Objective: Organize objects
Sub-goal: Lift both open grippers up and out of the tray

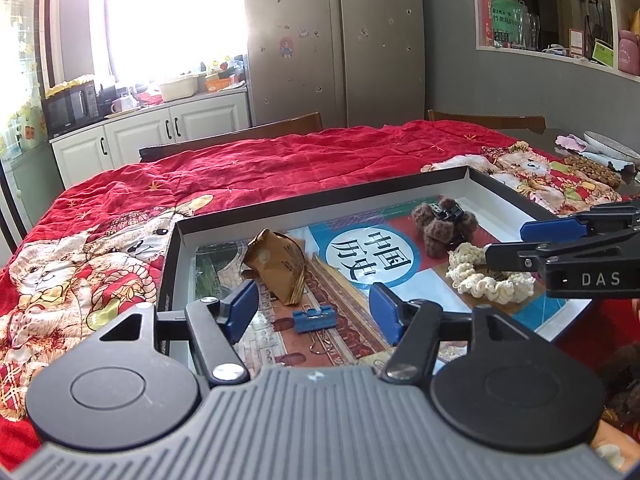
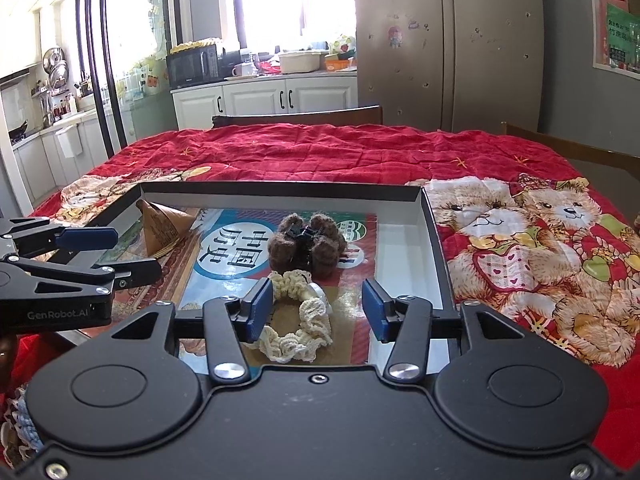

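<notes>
A shallow black-rimmed box (image 1: 320, 194) (image 2: 280, 189) lies on the red quilt with a printed sheet inside. In it are a brown paper packet (image 1: 276, 266) (image 2: 162, 228), a blue binder clip (image 1: 314, 319), a brown fuzzy hair claw (image 1: 442, 226) (image 2: 308, 246) and a cream scrunchie (image 1: 488, 278) (image 2: 298, 320). My left gripper (image 1: 314, 312) is open, its pads either side of the binder clip, just above it. My right gripper (image 2: 318, 310) is open and empty over the scrunchie; it also shows in the left wrist view (image 1: 516, 240).
The red teddy-bear quilt (image 1: 240, 168) (image 2: 520, 240) covers the table. Wooden chair backs (image 2: 298, 116) stand at the far edge. A plate and snacks (image 1: 600, 156) sit at the far right. Crocheted items (image 2: 20, 420) lie at my near left.
</notes>
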Demonstrator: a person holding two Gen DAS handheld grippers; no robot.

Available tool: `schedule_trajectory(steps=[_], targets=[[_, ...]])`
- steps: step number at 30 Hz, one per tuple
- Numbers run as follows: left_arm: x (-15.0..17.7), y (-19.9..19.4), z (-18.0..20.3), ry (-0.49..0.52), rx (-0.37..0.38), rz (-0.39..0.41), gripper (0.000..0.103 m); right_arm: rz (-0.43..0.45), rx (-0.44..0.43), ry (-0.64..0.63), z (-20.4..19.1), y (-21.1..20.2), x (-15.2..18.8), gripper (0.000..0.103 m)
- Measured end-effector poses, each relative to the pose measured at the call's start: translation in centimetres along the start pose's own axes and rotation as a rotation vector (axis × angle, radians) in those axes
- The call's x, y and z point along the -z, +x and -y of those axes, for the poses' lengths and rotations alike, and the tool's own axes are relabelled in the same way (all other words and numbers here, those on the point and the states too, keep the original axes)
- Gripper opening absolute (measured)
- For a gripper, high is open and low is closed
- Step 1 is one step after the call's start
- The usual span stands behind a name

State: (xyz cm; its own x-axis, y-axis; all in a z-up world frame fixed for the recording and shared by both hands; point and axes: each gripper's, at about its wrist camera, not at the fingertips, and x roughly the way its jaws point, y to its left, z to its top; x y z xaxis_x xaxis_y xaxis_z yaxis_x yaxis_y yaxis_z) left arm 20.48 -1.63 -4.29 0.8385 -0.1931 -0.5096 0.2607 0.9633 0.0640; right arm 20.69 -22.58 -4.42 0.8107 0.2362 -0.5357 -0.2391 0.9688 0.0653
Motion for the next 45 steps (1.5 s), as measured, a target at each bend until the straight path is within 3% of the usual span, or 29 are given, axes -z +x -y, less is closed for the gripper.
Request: schedule_trajectory(steps=[31, 45], targets=[[-0.1, -8.7, -1.4, -0.057, -0.009, 0.107, 0.084, 0.097, -0.036, 0.041, 0.7, -8.3, -0.1, 0.055], [1.4, -13.5, -1.3, -0.051, 0.001, 0.133, 0.086, 0.071, -0.058, -0.04, -0.8, -12.9, 2.6, 0.055]])
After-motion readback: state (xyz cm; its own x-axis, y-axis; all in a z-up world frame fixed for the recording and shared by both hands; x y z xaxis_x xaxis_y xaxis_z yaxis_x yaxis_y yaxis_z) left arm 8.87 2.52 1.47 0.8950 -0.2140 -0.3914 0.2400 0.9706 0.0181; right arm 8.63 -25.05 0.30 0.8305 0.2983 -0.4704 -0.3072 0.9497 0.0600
